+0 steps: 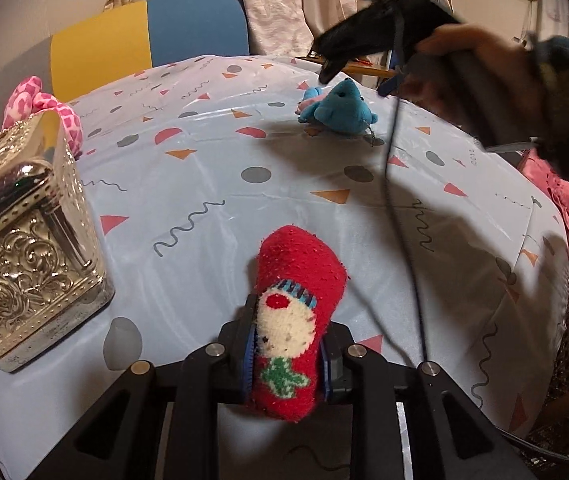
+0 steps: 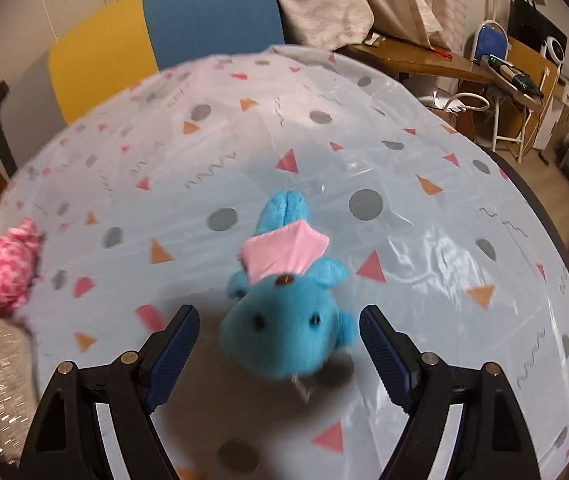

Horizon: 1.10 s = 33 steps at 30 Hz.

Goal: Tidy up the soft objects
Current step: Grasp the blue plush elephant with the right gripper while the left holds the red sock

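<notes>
While the left gripper is clamped on the red sock just above the patterned tablecloth, with the silver box near on its left, the right gripper hangs with jaws wide apart on either side of the blue plush toy, touching nothing. To take the toy well, I judge the right hand should sink until both pads flank the round head, then close gently and squarely so the soft body does not squirt out. The toy lies on the cloth with its long axis running away from the right camera, face toward the gripper, tail toward the far edge.
</notes>
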Each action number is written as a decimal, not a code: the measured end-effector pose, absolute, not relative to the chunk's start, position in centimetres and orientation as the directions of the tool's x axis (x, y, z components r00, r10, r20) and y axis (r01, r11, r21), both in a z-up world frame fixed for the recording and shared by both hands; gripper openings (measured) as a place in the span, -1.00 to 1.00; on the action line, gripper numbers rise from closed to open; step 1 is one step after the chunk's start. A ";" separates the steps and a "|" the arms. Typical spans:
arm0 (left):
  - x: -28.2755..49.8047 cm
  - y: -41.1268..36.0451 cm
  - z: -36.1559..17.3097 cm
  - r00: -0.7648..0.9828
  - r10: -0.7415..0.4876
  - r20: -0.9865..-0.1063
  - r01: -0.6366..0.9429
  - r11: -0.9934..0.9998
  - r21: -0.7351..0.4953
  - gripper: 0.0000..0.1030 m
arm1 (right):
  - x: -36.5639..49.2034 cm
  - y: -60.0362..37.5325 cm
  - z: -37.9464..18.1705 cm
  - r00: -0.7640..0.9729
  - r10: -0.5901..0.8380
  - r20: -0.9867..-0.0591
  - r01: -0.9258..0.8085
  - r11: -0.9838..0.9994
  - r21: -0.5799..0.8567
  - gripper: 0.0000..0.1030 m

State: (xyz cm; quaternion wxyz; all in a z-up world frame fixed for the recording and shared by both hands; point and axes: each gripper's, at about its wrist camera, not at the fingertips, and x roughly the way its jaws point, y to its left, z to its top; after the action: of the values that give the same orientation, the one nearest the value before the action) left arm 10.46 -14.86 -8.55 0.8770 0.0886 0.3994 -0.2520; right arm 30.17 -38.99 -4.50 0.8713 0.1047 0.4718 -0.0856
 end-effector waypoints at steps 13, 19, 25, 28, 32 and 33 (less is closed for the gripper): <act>10.5 -14.4 -8.8 0.551 -0.394 -0.736 0.512 0.856 -0.074 -0.47 | 28.0 -35.6 -6.1 0.493 0.031 -0.870 0.076 0.994 0.078 0.13; 10.5 -14.1 -8.7 0.545 -0.403 -0.735 0.510 0.855 -0.091 -0.47 | 22.1 -31.3 -5.9 0.432 0.115 -0.895 -0.041 0.993 0.108 0.14; 9.8 -12.7 -8.2 0.528 -0.408 -0.745 0.482 0.866 -0.132 -0.46 | 20.1 -29.5 -8.2 0.387 0.078 -0.919 -0.066 0.996 0.057 0.15; 8.6 -11.8 -7.8 0.512 -0.411 -0.754 0.479 0.865 -0.146 -0.37 | 20.0 -29.3 -8.3 0.388 0.073 -0.919 -0.075 0.996 0.048 0.20; 7.0 -10.2 -7.5 0.493 -0.425 -0.759 0.461 0.868 -0.186 0.09 | 20.0 -29.5 -8.5 0.388 0.080 -0.918 -0.074 0.996 0.055 0.26; 6.8 -9.9 -7.5 0.488 -0.425 -0.762 0.453 0.870 -0.194 0.09 | 20.1 -29.4 -8.7 0.385 0.079 -0.920 -0.075 0.996 0.055 0.27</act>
State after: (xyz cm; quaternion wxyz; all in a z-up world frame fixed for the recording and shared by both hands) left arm 6.77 -9.90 -7.50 0.8625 0.0162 0.4371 -0.2544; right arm 20.05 -29.40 -8.66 0.8322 0.0021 0.5526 0.0463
